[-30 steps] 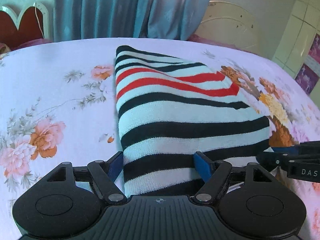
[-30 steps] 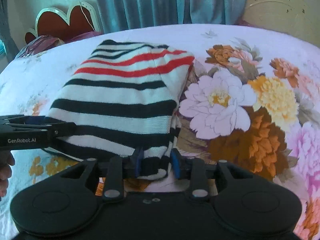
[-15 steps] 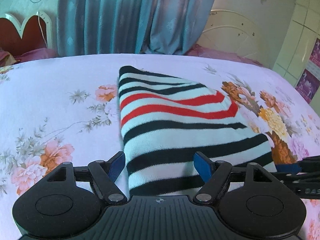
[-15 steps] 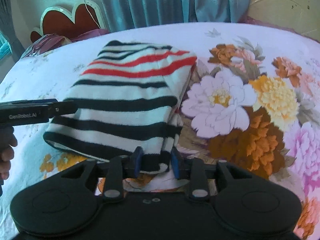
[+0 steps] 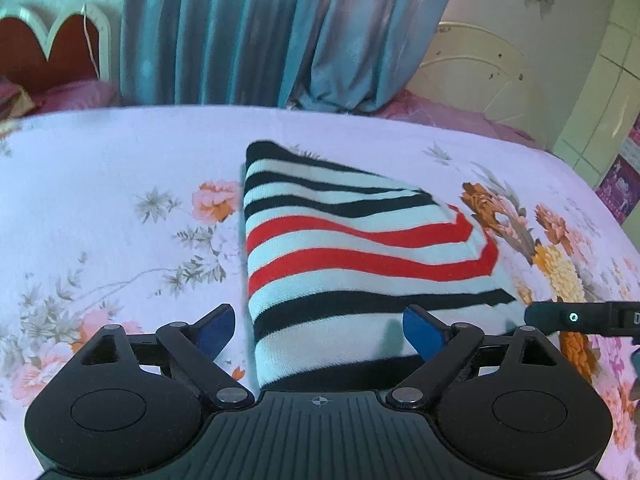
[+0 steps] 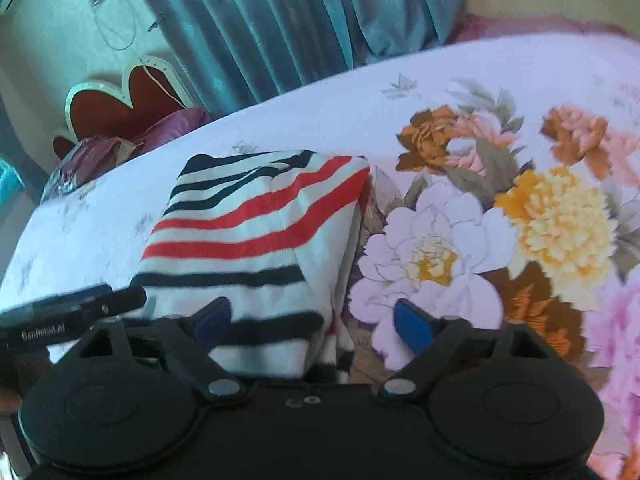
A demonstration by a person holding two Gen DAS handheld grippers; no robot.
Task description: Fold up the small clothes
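Observation:
A small folded garment with black, white and red stripes [image 5: 352,264] lies flat on the floral bedsheet [image 5: 100,200]. It also shows in the right wrist view [image 6: 256,240]. My left gripper [image 5: 320,328] is open over the garment's near left edge, holding nothing. My right gripper [image 6: 312,320] is open over the garment's near right corner, holding nothing. The right gripper's finger shows at the right edge of the left wrist view [image 5: 580,317]. The left gripper's finger shows at the left of the right wrist view [image 6: 72,308].
Blue curtains [image 5: 280,32] hang behind the bed. A red heart-shaped headboard [image 6: 120,108] and purple pillows [image 6: 120,144] lie at the far left. A cream headboard [image 5: 480,76] stands at the far right. Large printed flowers [image 6: 500,232] cover the sheet to the garment's right.
My right gripper has opened and let go of the garment's near right corner. Both grippers have drawn back and tilted up. The garment now lies flat.

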